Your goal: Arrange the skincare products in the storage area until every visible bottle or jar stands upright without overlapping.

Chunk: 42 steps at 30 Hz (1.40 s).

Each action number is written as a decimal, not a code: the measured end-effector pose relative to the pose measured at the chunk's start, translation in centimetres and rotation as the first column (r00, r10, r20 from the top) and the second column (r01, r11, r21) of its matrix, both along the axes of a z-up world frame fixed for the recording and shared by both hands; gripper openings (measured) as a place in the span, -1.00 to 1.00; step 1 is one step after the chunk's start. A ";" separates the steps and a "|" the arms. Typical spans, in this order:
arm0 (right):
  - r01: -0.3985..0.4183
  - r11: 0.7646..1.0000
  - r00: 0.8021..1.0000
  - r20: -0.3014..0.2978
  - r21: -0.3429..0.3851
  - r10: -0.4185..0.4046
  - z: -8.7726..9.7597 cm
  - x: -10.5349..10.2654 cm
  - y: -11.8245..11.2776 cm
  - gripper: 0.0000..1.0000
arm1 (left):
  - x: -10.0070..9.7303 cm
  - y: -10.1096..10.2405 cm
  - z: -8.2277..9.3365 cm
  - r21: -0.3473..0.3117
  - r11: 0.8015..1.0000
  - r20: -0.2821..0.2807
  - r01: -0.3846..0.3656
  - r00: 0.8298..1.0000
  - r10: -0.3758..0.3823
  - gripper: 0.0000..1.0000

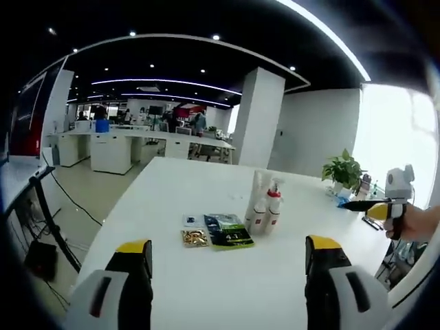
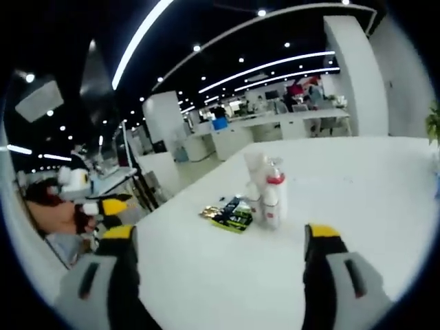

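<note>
Left gripper (image 1: 230,258): jaws spread wide with nothing between them, hovering over the near edge of the long white table (image 1: 172,199). Right gripper (image 2: 223,251): same, jaws apart with nothing held, also above the table, approaching from another side.

Skincare products sit mid-table as 1 tight cluster: 2 white spray bottles with red collars (image 1: 267,212) upright, touching or nearly touching each other, with a pale translucent tube-shaped bottle (image 1: 256,187) standing just behind them. In the right gripper view the same group reads as the red-collared spray bottles (image 2: 273,199) with the pale bottle (image 2: 254,172) beside them. Can't tell if the bottles actually touch.

Flat on the table just beside the bottles: a dark green sachet packet (image 1: 227,231), a small gold-patterned packet (image 1: 195,238), and a small white-blue card (image 1: 192,221) next to those. In the right gripper view the green packet (image 2: 234,214) lies beside the bottles.

Left gripper view: the other gripper comes in by the table's far right edge, held in a hand (image 1: 419,221). A green potted plant (image 1: 342,172) stands at the far right corner of the table.
</note>
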State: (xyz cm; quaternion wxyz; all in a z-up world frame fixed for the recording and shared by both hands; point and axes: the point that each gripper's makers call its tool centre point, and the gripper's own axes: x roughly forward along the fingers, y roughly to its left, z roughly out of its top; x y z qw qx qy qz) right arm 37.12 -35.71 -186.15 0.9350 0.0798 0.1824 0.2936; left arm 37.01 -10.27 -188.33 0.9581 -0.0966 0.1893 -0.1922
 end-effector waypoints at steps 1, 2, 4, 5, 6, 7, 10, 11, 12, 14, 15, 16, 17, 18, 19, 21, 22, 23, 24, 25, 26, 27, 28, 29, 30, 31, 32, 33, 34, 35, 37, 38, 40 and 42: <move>-0.002 1.000 1.000 0.002 -0.002 0.002 0.1 0.1 0.1 0.98 | 0.0 0.3 0.0 -0.002 1.000 0.004 -0.014 1.000 0.014 0.95; -0.003 1.000 1.000 0.003 -0.004 0.003 0.1 0.2 0.1 0.98 | 0.0 0.5 0.1 -0.004 1.000 0.006 -0.022 1.000 0.022 0.96; 0.001 1.000 1.000 0.007 -0.003 -0.001 0.3 0.6 0.1 0.98 | 0.1 0.6 0.2 -0.004 1.000 0.011 -0.030 0.999 0.030 0.99; 0.003 1.000 1.000 0.007 -0.003 -0.003 0.4 0.6 0.1 0.98 | 0.1 0.6 0.2 -0.004 1.000 0.013 -0.031 0.999 0.031 0.99; 0.005 1.000 1.000 0.007 -0.002 -0.005 0.4 0.9 0.2 0.98 | 0.1 0.7 0.3 0.004 0.999 0.018 -0.033 0.999 0.033 0.99; 0.002 1.000 1.000 0.002 -0.001 -0.002 0.3 1.0 0.3 0.98 | 0.1 0.8 0.3 0.010 0.999 0.018 -0.033 0.999 0.033 0.99; -0.003 1.000 1.000 -0.007 -0.008 0.003 -0.1 1.3 0.5 0.98 | 0.3 1.2 0.3 0.024 0.999 0.024 -0.037 0.999 0.037 0.99; -0.004 1.000 1.000 -0.009 -0.007 0.004 -0.1 1.3 0.6 0.98 | 0.5 1.3 0.3 0.024 0.999 0.024 -0.039 0.999 0.038 0.99; -0.004 1.000 1.000 -0.011 -0.005 0.004 -0.1 1.4 0.6 0.98 | 0.6 1.4 0.3 0.024 0.999 0.024 -0.040 0.999 0.039 0.99; 0.000 1.000 1.000 -0.009 0.000 0.000 -0.1 1.6 0.6 0.98 | 0.8 1.6 0.2 0.026 0.999 0.020 -0.042 0.999 0.041 0.99; 0.003 1.000 1.000 -0.005 0.004 -0.003 0.0 1.7 0.6 0.98 | 0.9 1.7 0.2 0.027 0.999 0.018 -0.043 0.999 0.042 0.99; 0.003 1.000 1.000 -0.005 0.005 -0.003 0.1 1.8 0.6 0.98 | 1.2 1.7 0.2 0.030 0.999 0.017 -0.043 0.999 0.042 0.99; 0.005 1.000 1.000 -0.007 0.008 -0.005 0.2 1.9 0.6 0.98 | 1.3 1.7 0.3 0.031 0.999 0.018 -0.043 0.999 0.042 0.99; 0.007 1.000 1.000 -0.010 0.010 -0.007 0.2 2.0 0.6 0.98 | 1.5 1.7 0.4 0.033 0.999 0.021 -0.041 0.999 0.041 0.99; 0.009 1.000 1.000 -0.014 0.011 -0.009 0.1 2.1 0.5 0.98 | 1.8 1.7 0.5 0.035 0.999 0.025 -0.039 0.999 0.038 0.99; 0.012 1.000 1.000 -0.018 0.011 -0.011 0.1 2.2 0.5 0.98 | 2.0 1.6 0.6 0.036 0.999 0.026 -0.037 0.999 0.036 0.99; 0.018 1.000 0.999 -0.027 0.013 -0.018 -0.1 2.3 0.3 0.98 | 2.4 1.4 0.7 0.039 0.999 0.029 -0.029 0.999 0.028 0.99; 0.018 1.000 0.999 -0.029 0.014 -0.018 -0.2 2.3 0.3 0.98 | 2.4 1.3 0.7 0.041 0.999 0.029 -0.027 0.999 0.026 0.99; 0.019 1.000 0.999 -0.035 0.015 -0.019 -0.2 2.3 0.3 0.98 | 2.5 1.3 0.8 0.048 0.999 0.033 -0.021 0.999 0.020 0.99; 0.020 1.000 0.999 -0.037 0.014 -0.019 -0.3 2.3 0.2 0.98 | 2.6 1.2 0.8 0.050 0.999 0.035 -0.019 0.999 0.017 0.99; 0.020 1.000 0.999 -0.038 0.014 -0.020 -0.3 2.3 0.2 0.98 | 2.6 1.1 0.9 0.051 0.999 0.036 -0.018 0.999 0.016 0.99; 0.021 1.000 0.999 -0.040 0.014 -0.020 -0.4 2.4 0.2 0.98 | 2.6 1.1 1.0 0.053 0.998 0.037 -0.016 0.999 0.014 0.99; 0.019 1.000 0.999 -0.043 0.015 -0.018 -0.5 2.3 0.3 0.98 | 2.6 1.0 1.1 0.054 0.998 0.039 -0.014 0.999 0.012 0.99; 0.018 1.000 0.999 -0.045 0.015 -0.017 -0.5 2.3 0.3 0.98 | 2.6 1.0 1.0 0.054 0.998 0.039 -0.013 0.999 0.011 0.99; 0.017 1.000 0.999 -0.047 0.016 -0.016 -0.5 2.3 0.3 0.98 | 2.6 1.0 1.0 0.057 0.998 0.037 -0.013 0.999 0.011 0.99; 0.016 1.000 0.999 -0.049 0.017 -0.015 -0.6 2.3 0.4 0.98 | 2.6 1.1 0.9 0.059 0.998 0.036 -0.013 0.999 0.010 0.99; 0.014 1.000 0.999 -0.050 0.018 -0.013 -0.6 2.4 0.4 0.98 | 2.6 1.1 0.9 0.061 0.998 0.036 -0.013 0.999 0.010 0.99; 0.013 1.000 0.999 -0.051 0.018 -0.012 -0.6 2.4 0.5 0.98 | 2.6 1.1 0.9 0.061 0.998 0.036 -0.013 0.999 0.011 0.99; 0.012 1.000 0.999 -0.051 0.017 -0.011 -0.6 2.4 0.5 0.98 | 2.6 1.2 0.9 0.061 0.998 0.035 -0.015 0.999 0.013 0.99; 0.011 1.000 0.999 -0.051 0.017 -0.010 -0.6 2.4 0.5 0.98 | 2.6 1.2 0.9 0.060 0.998 0.035 -0.017 0.999 0.015 0.99; 0.009 1.000 0.999 -0.051 0.016 -0.008 -0.7 2.4 0.5 0.98 | 2.5 1.2 0.9 0.059 0.998 0.033 -0.021 0.999 0.019 0.99; 0.009 1.000 0.999 -0.052 0.018 -0.008 -0.7 2.3 0.5 0.98 | 2.4 1.3 0.9 0.058 0.998 0.032 -0.023 0.999 0.022 0.99; 0.009 1.000 0.998 -0.056 0.017 -0.008 -0.9 2.2 0.3 0.98 | 2.3 1.2 0.8 0.059 0.998 0.031 -0.025 0.999 0.023 0.99; 0.009 1.000 0.998 -0.058 0.016 -0.008 -1.0 2.2 0.3 0.98 | 2.2 1.2 0.7 0.059 0.998 0.029 -0.025 0.999 0.024 0.99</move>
